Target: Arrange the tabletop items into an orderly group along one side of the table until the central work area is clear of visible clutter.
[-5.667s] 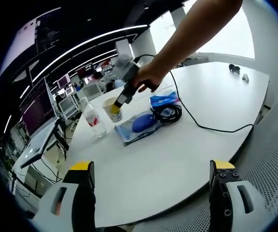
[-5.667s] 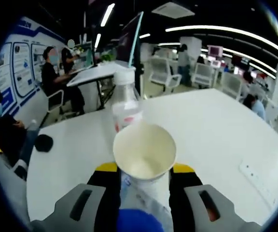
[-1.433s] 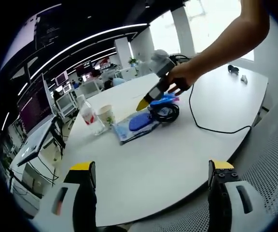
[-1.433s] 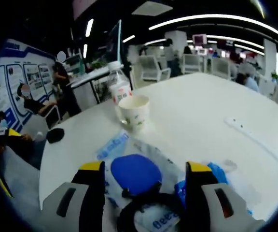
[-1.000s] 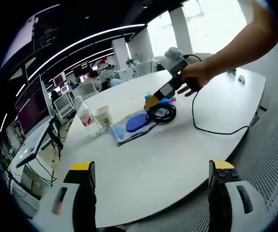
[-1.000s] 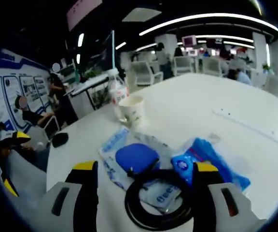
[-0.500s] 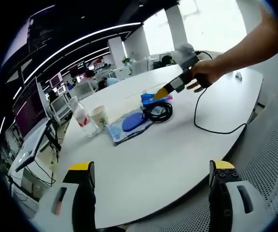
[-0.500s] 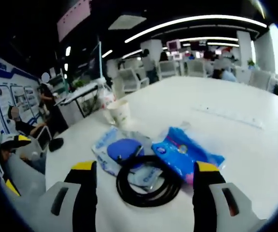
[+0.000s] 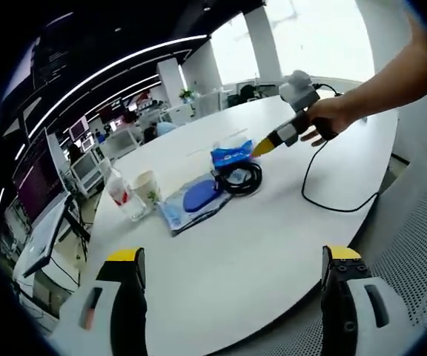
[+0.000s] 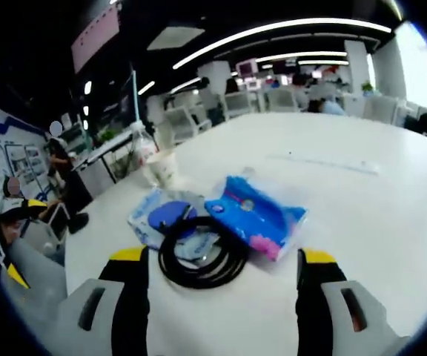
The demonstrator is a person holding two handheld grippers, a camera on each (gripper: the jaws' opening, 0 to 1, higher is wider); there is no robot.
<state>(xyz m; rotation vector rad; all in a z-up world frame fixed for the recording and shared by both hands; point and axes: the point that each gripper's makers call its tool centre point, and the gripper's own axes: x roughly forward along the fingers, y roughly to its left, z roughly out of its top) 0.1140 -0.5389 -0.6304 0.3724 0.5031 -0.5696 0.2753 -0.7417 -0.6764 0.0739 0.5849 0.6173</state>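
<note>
On the white round desk [image 9: 273, 222] the items sit bunched at the far-left side: flat clear pouch with blue oval [image 10: 161, 217], glossy blue wipes pack [image 10: 254, 211], coiled black cable [image 10: 202, 259] lying on both, plastic bottle [image 9: 121, 194], paper cup [image 9: 146, 187]. Right gripper [image 10: 224, 278] hangs just short of the coil, fingers wide and empty; left gripper [image 9: 232, 263] is well back, fingers also wide, holding nothing. Risk: the limp coil could slump or snag if pinched on one loop, and slick film packs may slide rather than lift, bumping the light cup.
</note>
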